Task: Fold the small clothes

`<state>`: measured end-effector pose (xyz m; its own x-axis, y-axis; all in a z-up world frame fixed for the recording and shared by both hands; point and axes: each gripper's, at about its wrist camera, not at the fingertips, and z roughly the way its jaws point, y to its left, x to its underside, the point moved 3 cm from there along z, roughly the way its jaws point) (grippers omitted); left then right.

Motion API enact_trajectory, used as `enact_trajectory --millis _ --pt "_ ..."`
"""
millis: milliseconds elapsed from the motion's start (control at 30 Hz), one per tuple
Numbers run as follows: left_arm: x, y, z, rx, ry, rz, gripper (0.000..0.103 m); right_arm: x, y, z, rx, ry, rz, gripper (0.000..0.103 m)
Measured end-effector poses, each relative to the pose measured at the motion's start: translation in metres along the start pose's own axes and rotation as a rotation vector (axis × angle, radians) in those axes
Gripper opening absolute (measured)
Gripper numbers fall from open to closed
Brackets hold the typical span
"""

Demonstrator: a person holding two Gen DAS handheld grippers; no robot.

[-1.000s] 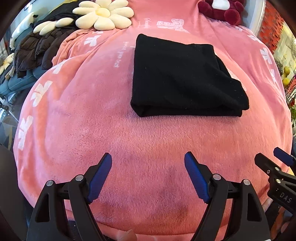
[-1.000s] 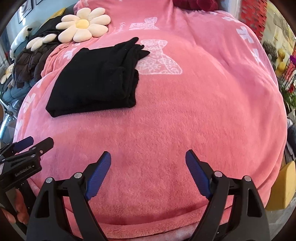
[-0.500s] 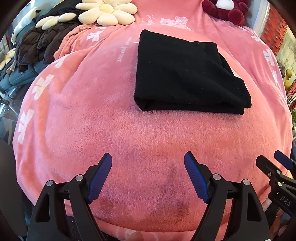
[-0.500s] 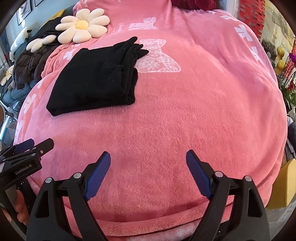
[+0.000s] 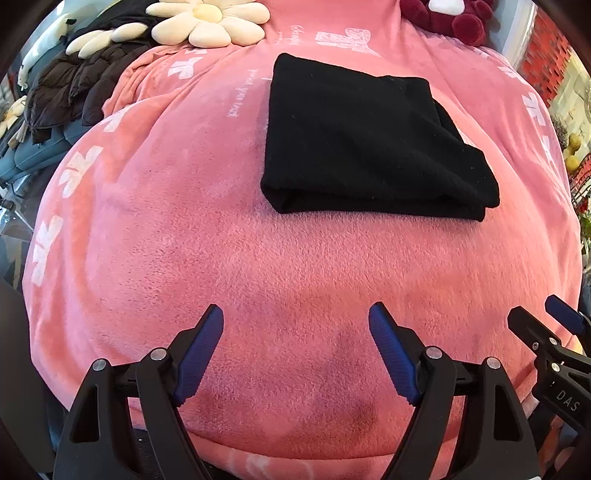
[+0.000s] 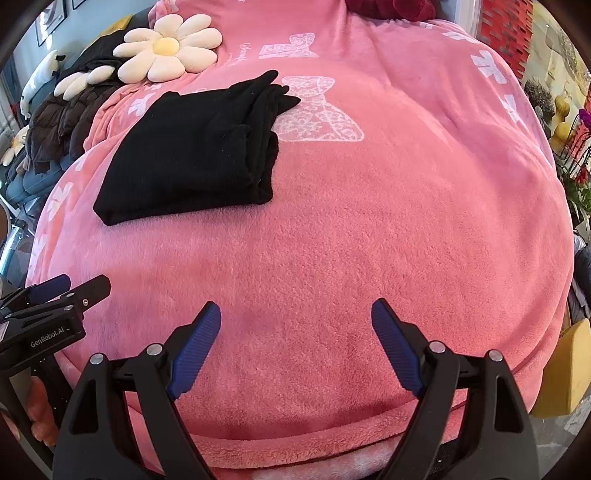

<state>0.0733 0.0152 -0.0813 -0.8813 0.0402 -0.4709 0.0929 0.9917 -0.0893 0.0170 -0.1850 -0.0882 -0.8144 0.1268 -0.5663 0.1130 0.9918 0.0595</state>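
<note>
A black garment [image 5: 369, 144] lies folded into a flat rectangle on the pink blanket [image 5: 258, 266]; it also shows in the right wrist view [image 6: 195, 158], at the upper left. My left gripper [image 5: 296, 325] is open and empty, low over the blanket's near part, well short of the garment. My right gripper [image 6: 295, 319] is open and empty, to the right of the garment and nearer the front edge. Each gripper shows at the side of the other's view: the right gripper [image 5: 546, 332] and the left gripper [image 6: 70, 291].
A cream flower cushion [image 6: 166, 48] and a dark brown quilted jacket [image 5: 70, 85] lie at the back left. A dark red plush [image 5: 443, 14] sits at the back. A yellow object [image 6: 569, 369] stands beyond the blanket's right edge.
Both grippers have drawn back slightly toward the front edge and stay open. The folded garment has not moved on the blanket.
</note>
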Motion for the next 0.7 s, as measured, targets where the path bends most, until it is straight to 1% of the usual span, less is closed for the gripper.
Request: enact_trajectory --millis 33,100,233,300,433,500,567,633,700 --pt "0.0000 0.0001 0.0001 -0.001 0.001 -0.001 0.080 -0.0003 -0.0004 0.0004 -0.001 0.001 -0.003 0.081" --pt "-0.0002 0.0014 -0.0005 -0.003 -0.001 -0.006 0.086 0.0004 0.0007 0.0000 -0.001 0.002 -0.007 0.081" --pt "0.0006 0.0048 -0.0013 -0.011 -0.008 -0.027 0.086 -0.0002 0.0002 0.0020 -0.002 0.008 -0.016 0.081" --pt "0.0004 0.0087 -0.0044 -0.028 -0.033 -0.044 0.086 -0.0007 -0.0004 0.0029 -0.005 0.010 -0.018 0.081" --pt "0.0004 0.0057 -0.0098 -0.038 -0.069 -0.022 0.086 -0.0006 -0.0008 0.0033 -0.005 0.012 -0.018 0.081" --pt "0.0000 0.0037 -0.0076 -0.047 -0.055 -0.013 0.086 -0.0009 -0.0012 0.0034 -0.005 0.013 -0.017 0.081" --pt "0.0001 0.0060 -0.0054 -0.060 -0.045 -0.025 0.084 -0.0012 -0.0019 0.0036 -0.006 0.012 -0.019 0.081" --pt "0.0003 0.0085 -0.0054 -0.050 -0.041 -0.039 0.084 -0.0015 -0.0026 0.0036 -0.008 0.010 -0.017 0.081" --pt "0.0011 0.0095 -0.0053 -0.061 -0.039 -0.041 0.084 -0.0020 -0.0028 0.0040 -0.008 0.010 -0.014 0.081"
